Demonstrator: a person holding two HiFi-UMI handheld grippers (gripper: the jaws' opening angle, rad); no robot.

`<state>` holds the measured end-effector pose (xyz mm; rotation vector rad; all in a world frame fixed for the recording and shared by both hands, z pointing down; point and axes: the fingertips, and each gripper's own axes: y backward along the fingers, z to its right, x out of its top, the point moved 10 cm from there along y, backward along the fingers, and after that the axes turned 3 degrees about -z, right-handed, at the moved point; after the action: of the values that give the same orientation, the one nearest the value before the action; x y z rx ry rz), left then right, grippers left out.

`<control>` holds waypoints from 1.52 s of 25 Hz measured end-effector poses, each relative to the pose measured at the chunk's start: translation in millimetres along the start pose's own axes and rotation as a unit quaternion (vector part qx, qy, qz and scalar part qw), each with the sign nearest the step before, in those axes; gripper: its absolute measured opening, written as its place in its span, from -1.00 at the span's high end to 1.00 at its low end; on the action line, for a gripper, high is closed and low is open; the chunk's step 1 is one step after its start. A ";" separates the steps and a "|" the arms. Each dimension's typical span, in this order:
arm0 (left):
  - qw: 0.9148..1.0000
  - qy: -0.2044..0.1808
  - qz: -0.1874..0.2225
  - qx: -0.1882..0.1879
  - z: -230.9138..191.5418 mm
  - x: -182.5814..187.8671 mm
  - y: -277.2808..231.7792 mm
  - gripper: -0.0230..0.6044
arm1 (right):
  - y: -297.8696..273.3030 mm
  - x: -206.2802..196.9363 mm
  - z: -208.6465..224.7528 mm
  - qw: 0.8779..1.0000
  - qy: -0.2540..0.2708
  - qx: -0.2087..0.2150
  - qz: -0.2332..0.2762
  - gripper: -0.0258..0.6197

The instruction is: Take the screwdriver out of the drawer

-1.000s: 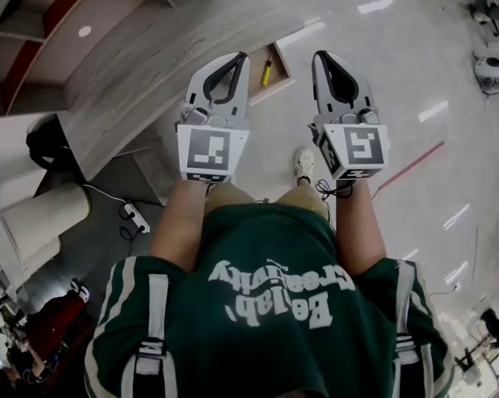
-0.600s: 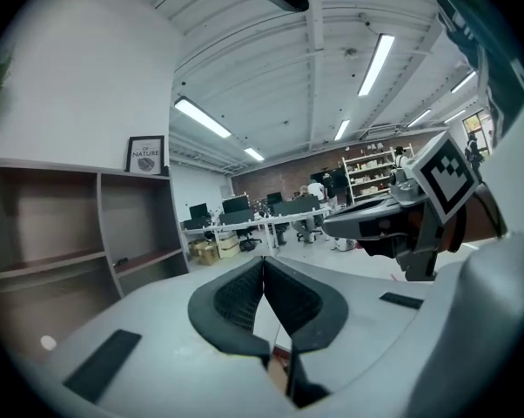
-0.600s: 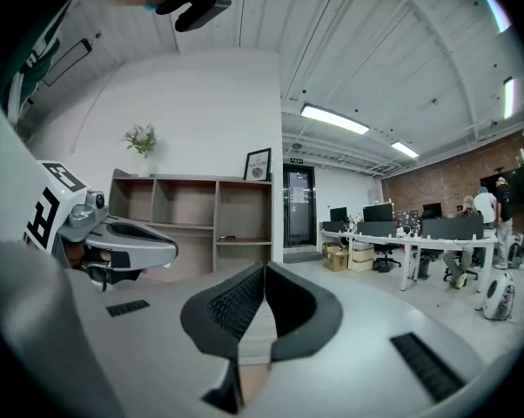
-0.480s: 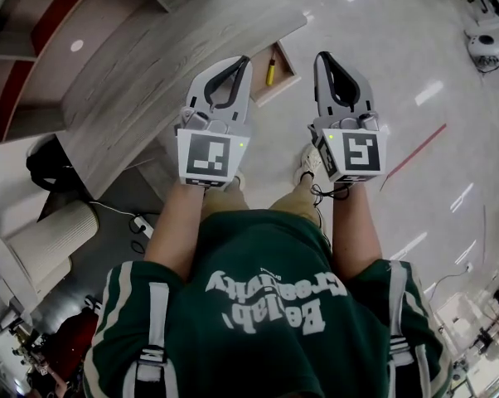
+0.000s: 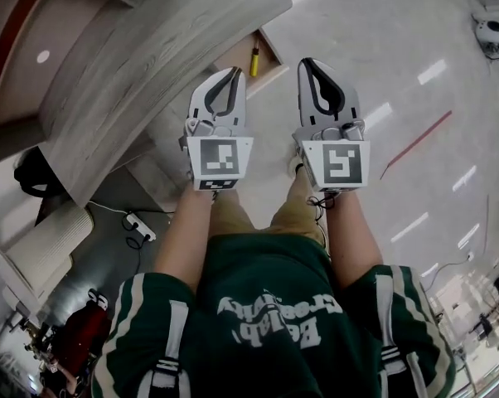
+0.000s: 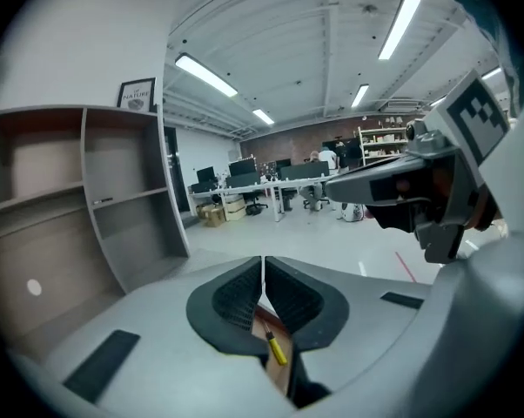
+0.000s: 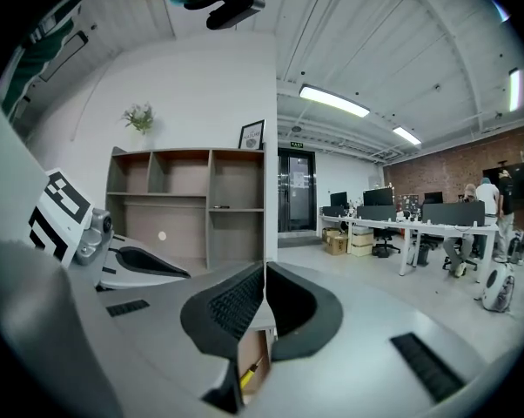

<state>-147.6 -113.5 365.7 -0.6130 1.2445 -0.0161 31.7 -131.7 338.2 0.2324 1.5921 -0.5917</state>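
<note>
The left gripper (image 5: 235, 73) was held out ahead of the person, over the floor beside the desk (image 5: 150, 56), its fingers (image 6: 231, 299) pressed together tip to tip with nothing between them; only the hollow behind the pads stayed open. Through that hollow, in the left gripper view, the screwdriver (image 6: 275, 348) showed below and beyond the fingers, untouched, lying on the wooden bottom of the open drawer (image 5: 239, 55). From the head view the drawer stuck out from under the desk edge, just past both sets of fingertips, and the yellow-handled screwdriver lay inside it near its right wall, between the two grippers' tips and a little nearer the left one. The right gripper (image 5: 304, 63) was level with the left one, close beside it but apart from it, its fingers (image 7: 231, 307) likewise closed on each other and empty, the drawer ahead of and below them and to their left.
</note>
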 end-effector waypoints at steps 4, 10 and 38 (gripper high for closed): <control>1.000 0.013 -0.024 0.001 6.1 -36.8 -48.4 0.87 | -22.2 -40.8 15.4 1.000 -0.008 -0.008 -0.004 0.82; 0.998 0.028 -0.063 -0.011 15.6 -92.7 -111.8 0.70 | -49.3 -84.9 29.5 1.000 -0.014 -0.005 0.016 0.82; 0.969 0.048 -0.242 -0.022 47.7 -249.7 -269.8 0.56 | -92.3 -222.8 59.4 0.998 -0.030 0.014 -0.044 0.82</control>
<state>-106.4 -236.1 713.0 -0.9521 1.1640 -0.4313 65.5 -195.3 576.0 0.1647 1.5426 -0.6836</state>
